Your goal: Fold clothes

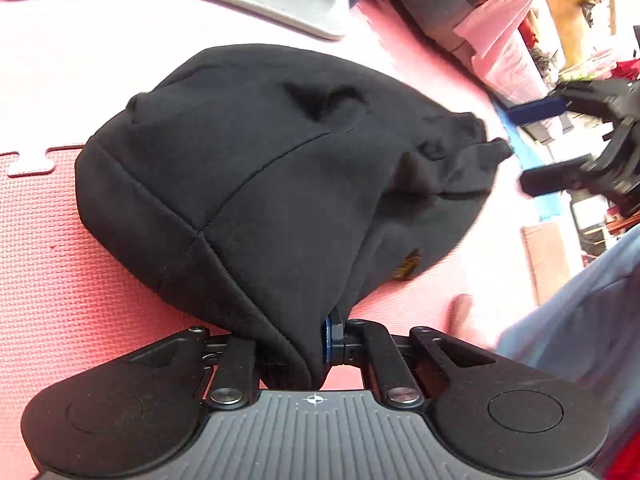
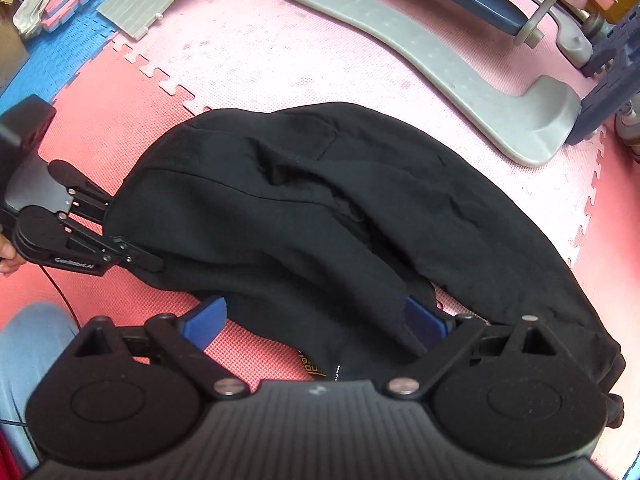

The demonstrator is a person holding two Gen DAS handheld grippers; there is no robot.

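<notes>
Now left hand-held gripper point(image 1: 320, 340) pinches black garment's point(image 1: 260, 168) near edge.

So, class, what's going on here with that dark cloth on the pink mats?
A person is folding a black garment on pink foam floor mats, with a handheld gripper in each hand. The left gripper is shut on an edge of the cloth. The right gripper is open, its blue pads on either side of the near edge, nothing gripped yet. A grey stand base lies beyond.

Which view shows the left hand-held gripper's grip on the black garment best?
Left wrist: the left hand-held gripper is shut on the black garment, fold visible at the pads. Right wrist shows it from the side, fingertips hidden by cloth.
</notes>
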